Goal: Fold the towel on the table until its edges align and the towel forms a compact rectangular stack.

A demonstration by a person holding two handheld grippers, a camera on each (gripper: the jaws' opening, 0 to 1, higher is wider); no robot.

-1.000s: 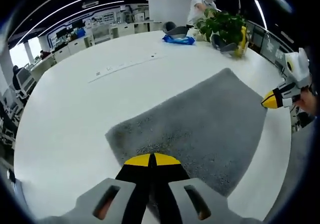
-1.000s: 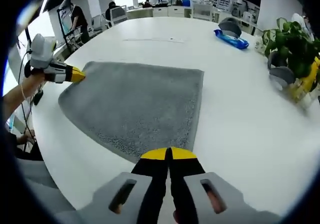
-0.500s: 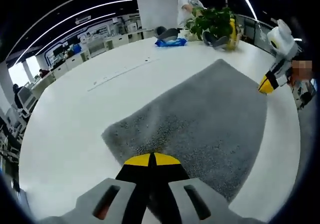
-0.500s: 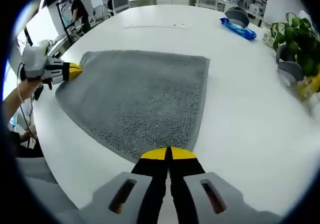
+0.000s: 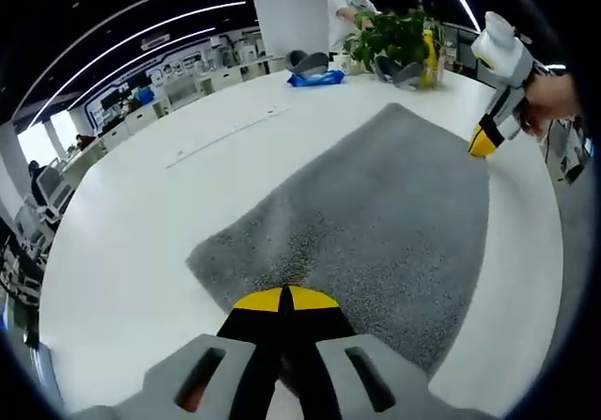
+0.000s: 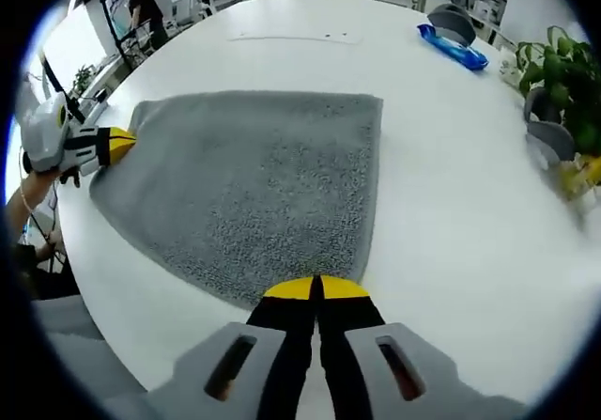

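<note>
Towel (image 6: 254, 190) lies flat on the white surface (image 6: 451, 213), drawn tauter than a second ago; your left tongs (image 5: 286, 298) and right tongs (image 6: 315, 288) each stay clamped on a near corner, ready for the first fold.

In the right gripper view, the towel (image 6: 249, 187) lies on the table (image 6: 451, 204) at centre left; a plant (image 6: 562, 77) stands at the right edge, a packet (image 6: 454, 47) upper right.
</note>
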